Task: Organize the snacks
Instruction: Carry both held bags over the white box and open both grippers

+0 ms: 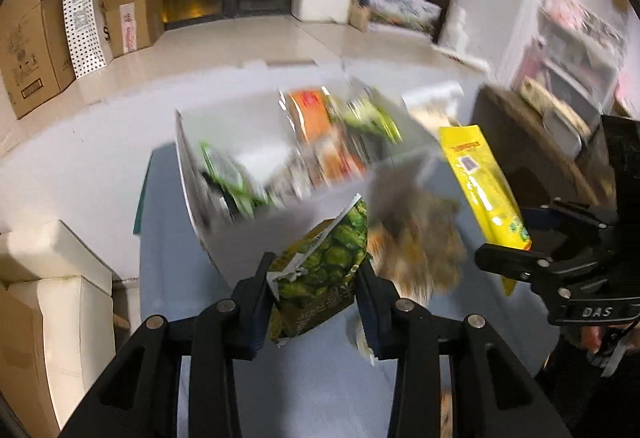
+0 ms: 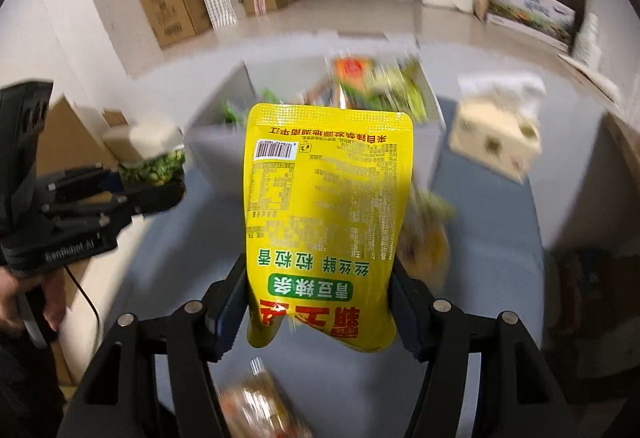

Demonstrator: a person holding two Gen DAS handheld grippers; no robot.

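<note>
A left gripper (image 1: 316, 290) clamps a green pea snack packet (image 1: 320, 262) between its nearly closed jaws, holding it in the air above a blue tabletop (image 1: 180, 278). Beside it, the right gripper (image 2: 320, 312) pinches a yellow snack pouch (image 2: 326, 205) by its lower edge, jaws about half open against the pouch's sides, printed back toward the camera. Beyond both stands a white storage box (image 1: 224, 234) already stocked with orange and green packets. A blurred brownish packet (image 1: 420, 250) lies on the table near the box, and a tissue box (image 2: 496, 129) sits to the right.
</note>
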